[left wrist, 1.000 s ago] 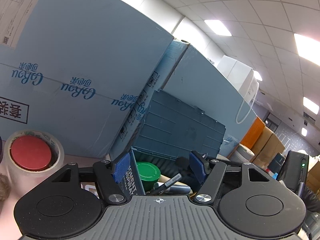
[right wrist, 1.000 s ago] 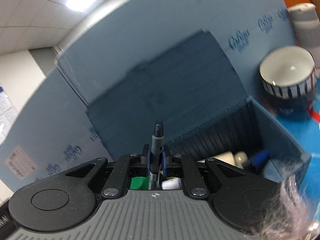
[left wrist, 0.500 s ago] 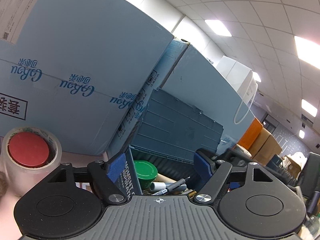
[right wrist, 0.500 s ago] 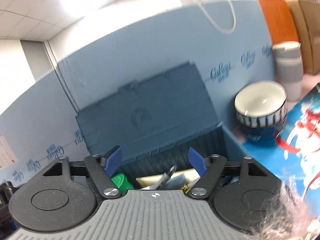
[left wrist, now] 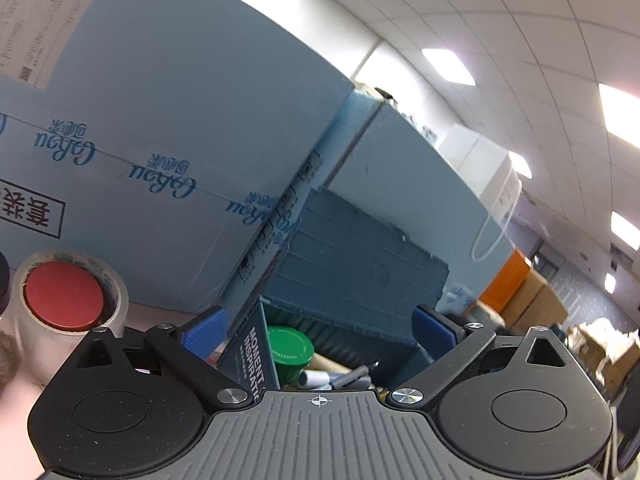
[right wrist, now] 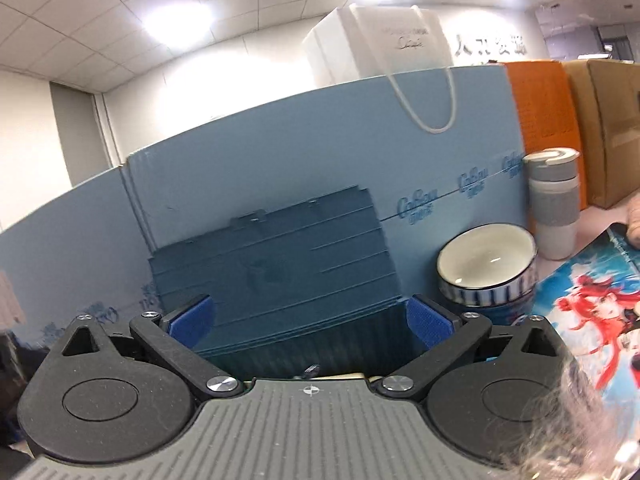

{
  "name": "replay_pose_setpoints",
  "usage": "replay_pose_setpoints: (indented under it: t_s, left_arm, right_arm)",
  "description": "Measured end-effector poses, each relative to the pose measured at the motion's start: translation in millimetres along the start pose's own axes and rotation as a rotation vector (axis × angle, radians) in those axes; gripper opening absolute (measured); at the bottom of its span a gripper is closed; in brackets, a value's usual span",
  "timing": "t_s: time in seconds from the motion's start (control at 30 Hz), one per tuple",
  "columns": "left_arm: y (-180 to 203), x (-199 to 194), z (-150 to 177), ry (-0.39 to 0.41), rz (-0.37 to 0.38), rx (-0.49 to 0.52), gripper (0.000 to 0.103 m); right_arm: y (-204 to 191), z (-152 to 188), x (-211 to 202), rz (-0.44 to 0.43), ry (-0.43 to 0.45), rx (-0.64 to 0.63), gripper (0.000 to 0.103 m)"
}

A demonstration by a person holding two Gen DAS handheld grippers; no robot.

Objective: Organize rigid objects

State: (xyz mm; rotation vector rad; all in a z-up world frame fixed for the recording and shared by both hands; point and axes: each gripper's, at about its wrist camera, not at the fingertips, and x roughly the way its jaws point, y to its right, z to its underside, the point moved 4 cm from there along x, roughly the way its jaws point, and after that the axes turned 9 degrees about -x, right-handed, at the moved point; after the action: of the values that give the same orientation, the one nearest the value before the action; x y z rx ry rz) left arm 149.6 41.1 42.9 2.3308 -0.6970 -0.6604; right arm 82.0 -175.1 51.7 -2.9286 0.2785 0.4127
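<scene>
A dark blue storage box (left wrist: pixel 360 276) stands with its lid raised against pale blue cartons. Inside it I see a dark book (left wrist: pixel 256 356), a green-lidded jar (left wrist: pixel 289 347) and grey pens (left wrist: pixel 352 376). My left gripper (left wrist: pixel 319 332) hovers at the box's near left corner. Its jaws are opening wide and its pads press on nothing. My right gripper (right wrist: pixel 311 321) hangs over the same box (right wrist: pixel 272 268), jaws also opening, with nothing between them. Only a pen tip (right wrist: pixel 310 369) shows below it.
A tape roll (left wrist: pixel 68 300) with a red cap in its middle sits left of the box. To the right stand a striped bowl (right wrist: pixel 486 268), a grey tumbler (right wrist: pixel 554 204) and a colourful printed mat (right wrist: pixel 592 304). Tall blue cartons (left wrist: pixel 160 128) wall off the back.
My right gripper let go of the grey pen, which dropped into the box, then spread wide, lifted and rolled. My left gripper's jaws widened while it stayed where it was.
</scene>
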Motion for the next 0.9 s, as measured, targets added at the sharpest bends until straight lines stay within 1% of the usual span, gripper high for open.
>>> replay_pose_setpoints:
  t_s: [0.1, 0.17, 0.27, 0.33, 0.43, 0.53, 0.63, 0.73, 0.83, 0.9]
  left_arm:
    - [5, -8, 0, 0.075, 0.002, -0.026, 0.100]
    - [15, -14, 2, 0.124, 0.009, -0.002, 0.101]
    - [34, -24, 6, 0.186, 0.040, 0.053, 0.103]
    - [48, -33, 9, 0.215, 0.067, 0.115, 0.103]
    - [66, -48, 15, 0.280, 0.067, 0.203, 0.103]
    - [77, -57, 28, 0.341, 0.007, 0.288, 0.103]
    - [75, -62, 45, 0.388, -0.055, 0.346, 0.103]
    - [64, -63, 59, 0.409, -0.098, 0.353, 0.103]
    - [46, -66, 69, 0.470, -0.161, 0.360, 0.103]
    - [38, -65, 74, 0.510, -0.192, 0.354, 0.103]
  right_arm:
    - [8, 6, -8, 0.034, 0.033, -0.020, 0.103]
    - [13, 10, -16, 0.050, 0.069, -0.040, 0.103]
    - [22, 14, -31, 0.067, 0.136, -0.055, 0.103]
    - [29, 15, -40, 0.072, 0.175, -0.064, 0.103]
    - [41, 16, -54, 0.076, 0.218, -0.069, 0.103]
    - [50, 18, -64, 0.065, 0.252, -0.068, 0.103]
    - [53, 25, -69, 0.042, 0.274, -0.066, 0.103]
    - [50, 34, -68, 0.001, 0.272, -0.088, 0.103]
    - [45, 43, -64, -0.066, 0.261, -0.122, 0.103]
    - [42, 49, -59, -0.094, 0.249, -0.158, 0.103]
